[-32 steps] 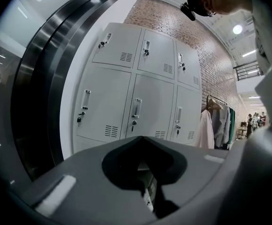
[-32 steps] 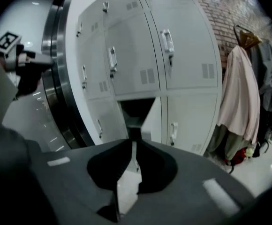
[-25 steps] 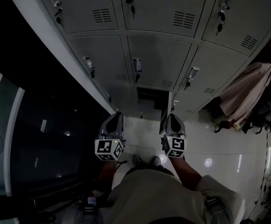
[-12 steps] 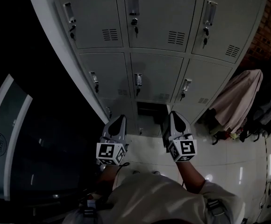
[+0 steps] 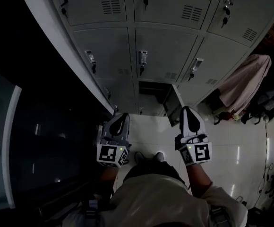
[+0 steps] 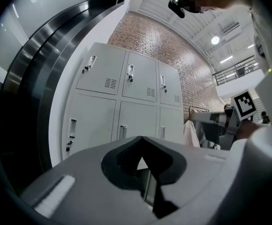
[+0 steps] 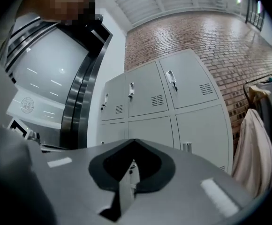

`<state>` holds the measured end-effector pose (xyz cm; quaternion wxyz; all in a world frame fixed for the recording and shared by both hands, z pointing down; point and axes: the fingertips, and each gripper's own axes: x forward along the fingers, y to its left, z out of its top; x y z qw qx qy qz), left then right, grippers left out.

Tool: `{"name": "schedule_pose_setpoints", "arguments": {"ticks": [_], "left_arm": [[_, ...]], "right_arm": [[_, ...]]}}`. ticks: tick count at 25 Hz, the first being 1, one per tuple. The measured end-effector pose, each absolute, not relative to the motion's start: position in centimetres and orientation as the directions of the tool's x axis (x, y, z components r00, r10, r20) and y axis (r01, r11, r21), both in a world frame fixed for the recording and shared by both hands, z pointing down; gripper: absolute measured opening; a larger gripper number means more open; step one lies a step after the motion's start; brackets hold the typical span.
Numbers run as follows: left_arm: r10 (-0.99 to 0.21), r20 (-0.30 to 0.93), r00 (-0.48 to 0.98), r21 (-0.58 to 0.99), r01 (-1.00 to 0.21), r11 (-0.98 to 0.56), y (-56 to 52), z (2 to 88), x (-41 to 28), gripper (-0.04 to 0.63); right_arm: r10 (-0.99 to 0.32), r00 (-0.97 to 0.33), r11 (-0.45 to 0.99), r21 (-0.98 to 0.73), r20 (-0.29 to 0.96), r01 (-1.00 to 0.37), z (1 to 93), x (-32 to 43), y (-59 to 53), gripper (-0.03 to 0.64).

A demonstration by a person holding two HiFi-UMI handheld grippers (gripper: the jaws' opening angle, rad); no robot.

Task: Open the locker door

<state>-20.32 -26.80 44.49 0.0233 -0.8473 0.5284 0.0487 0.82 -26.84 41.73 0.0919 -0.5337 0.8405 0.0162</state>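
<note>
Since the earlier frame the right hand-held gripper has shifted toward 4 o'clock. One locker bank, three columns. One locker door, bottom middle at 12 o'clock, ajar, free edge toward 6 o'clock. The left hand-held gripper and the right are both closed and empty.

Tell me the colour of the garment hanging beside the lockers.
Pale beige; the garment shows best in the right gripper view.

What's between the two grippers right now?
Head view: only bare floor tiles lie between the left gripper and the right gripper; the person's shoes show just below that gap.
</note>
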Motion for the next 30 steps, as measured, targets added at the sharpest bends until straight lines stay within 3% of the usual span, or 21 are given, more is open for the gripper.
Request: {"name": "schedule_pose_setpoints", "arguments": {"ticks": [4, 13, 20, 24, 30], "left_arm": [[-0.887, -0.118, 0.446, 0.027, -0.892, -0.452, -25.7, 46.2, -19.6, 0.057], [-0.900, -0.163, 0.405, -0.009, -0.913, -0.409, -18.0, 41.0, -19.5, 0.057], [-0.891, -0.180, 0.418, -0.047, -0.908, -0.416, -7.3, 40.5, -12.4, 0.057], [-0.885, -0.178, 0.431, -0.036, -0.901, -0.432, 0.9, 41.6, -8.0, 0.057], [-0.872, -0.194, 0.449, -0.054, -0.893, -0.448, 10.9, 40.4, -3.1, 0.057]], "right_arm": [[-0.894, -0.375, 0.421, -0.175, -0.245, -0.890, 42.2, 1.0, -26.2, 0.000], [-0.842, -0.448, 0.503, -0.137, -0.302, -0.853, 36.2, 1.2, -18.7, 0.000], [-0.843, -0.428, 0.475, -0.077, -0.326, -0.877, 36.3, 8.6, -7.3, 0.001], [-0.868, -0.425, 0.444, -0.019, -0.256, -0.896, 39.5, 13.8, 0.3, 0.000], [-0.874, -0.418, 0.442, -0.044, -0.249, -0.896, 39.8, 18.9, 10.1, 0.000]]}}
